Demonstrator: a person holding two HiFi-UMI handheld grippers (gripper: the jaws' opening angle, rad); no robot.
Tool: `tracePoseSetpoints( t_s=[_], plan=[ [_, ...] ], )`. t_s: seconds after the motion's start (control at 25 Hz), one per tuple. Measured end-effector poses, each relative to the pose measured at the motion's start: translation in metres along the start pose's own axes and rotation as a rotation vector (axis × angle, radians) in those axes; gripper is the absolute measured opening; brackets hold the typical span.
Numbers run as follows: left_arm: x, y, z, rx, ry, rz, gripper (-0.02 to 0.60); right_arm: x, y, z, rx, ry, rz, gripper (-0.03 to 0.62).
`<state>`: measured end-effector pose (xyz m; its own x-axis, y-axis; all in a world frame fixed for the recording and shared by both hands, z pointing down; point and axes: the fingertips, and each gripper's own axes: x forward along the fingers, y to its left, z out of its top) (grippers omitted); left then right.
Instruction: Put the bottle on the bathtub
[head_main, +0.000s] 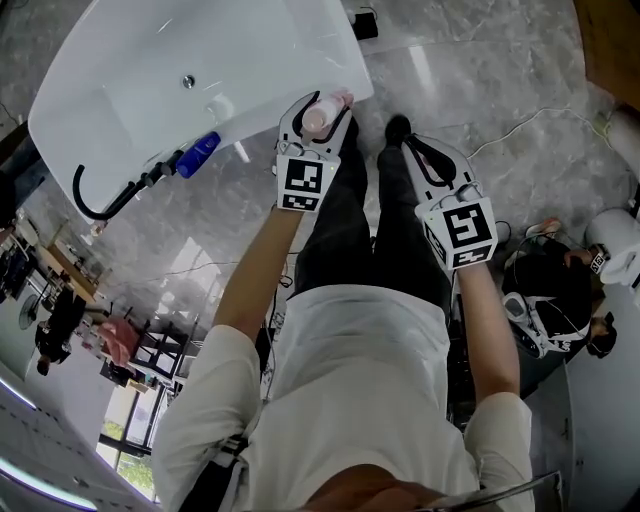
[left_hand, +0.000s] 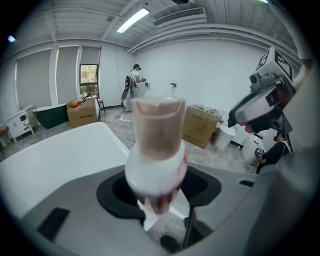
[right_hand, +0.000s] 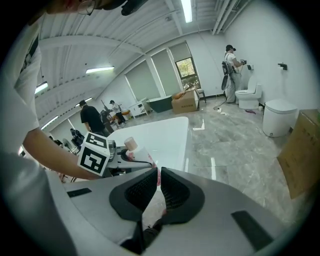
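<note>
A white bottle with a pinkish cap (head_main: 323, 112) is held in my left gripper (head_main: 318, 118), at the near corner of the white bathtub (head_main: 150, 90). In the left gripper view the bottle (left_hand: 155, 150) fills the middle, upright between the jaws of the left gripper (left_hand: 159, 189), with the bathtub's rim (left_hand: 60, 155) to its left. My right gripper (head_main: 410, 147) hangs over the floor to the right, apart from the tub. Its jaws are together with nothing between them in the right gripper view (right_hand: 159, 185). That view also shows the bottle (right_hand: 134, 146) and the bathtub (right_hand: 167, 132).
A blue object (head_main: 198, 155) and a black hose (head_main: 95, 205) lie on the tub's near rim. The floor is grey marble with cables (head_main: 520, 135). Cardboard boxes (left_hand: 200, 125), a toilet (right_hand: 247, 97) and several people stand further off.
</note>
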<state>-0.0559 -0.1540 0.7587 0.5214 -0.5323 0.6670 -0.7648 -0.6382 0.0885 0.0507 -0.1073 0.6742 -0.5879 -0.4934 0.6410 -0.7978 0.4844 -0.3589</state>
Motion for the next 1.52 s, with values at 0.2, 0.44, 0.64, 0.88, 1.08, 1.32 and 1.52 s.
tracePoseSetpoints(
  t_s=[0.2,0.44,0.64,0.88,1.08,1.32,1.52],
  plan=[
    [0.022,0.000,-0.013,0.030,0.012,-0.009,0.230,0.015,-0.008,-0.012,0.009,0.016,0.007,0.043],
    [0.036,-0.005,-0.024,0.058,0.023,-0.005,0.230,0.022,-0.009,-0.021,0.012,0.027,0.018,0.043],
    [0.042,-0.004,-0.033,0.066,0.035,0.000,0.230,0.025,-0.007,-0.027,0.020,0.034,0.023,0.043],
    [0.047,-0.003,-0.040,0.083,0.021,0.024,0.233,0.032,-0.005,-0.038,0.022,0.047,0.031,0.043],
    [0.045,-0.008,-0.041,0.120,0.008,0.026,0.236,0.033,-0.002,-0.045,0.029,0.053,0.030,0.043],
    [0.045,-0.010,-0.045,0.144,-0.005,0.036,0.241,0.034,-0.003,-0.053,0.035,0.057,0.026,0.043],
    [0.045,-0.009,-0.046,0.159,-0.010,0.060,0.249,0.031,-0.003,-0.058,0.042,0.057,0.017,0.043]
  ],
)
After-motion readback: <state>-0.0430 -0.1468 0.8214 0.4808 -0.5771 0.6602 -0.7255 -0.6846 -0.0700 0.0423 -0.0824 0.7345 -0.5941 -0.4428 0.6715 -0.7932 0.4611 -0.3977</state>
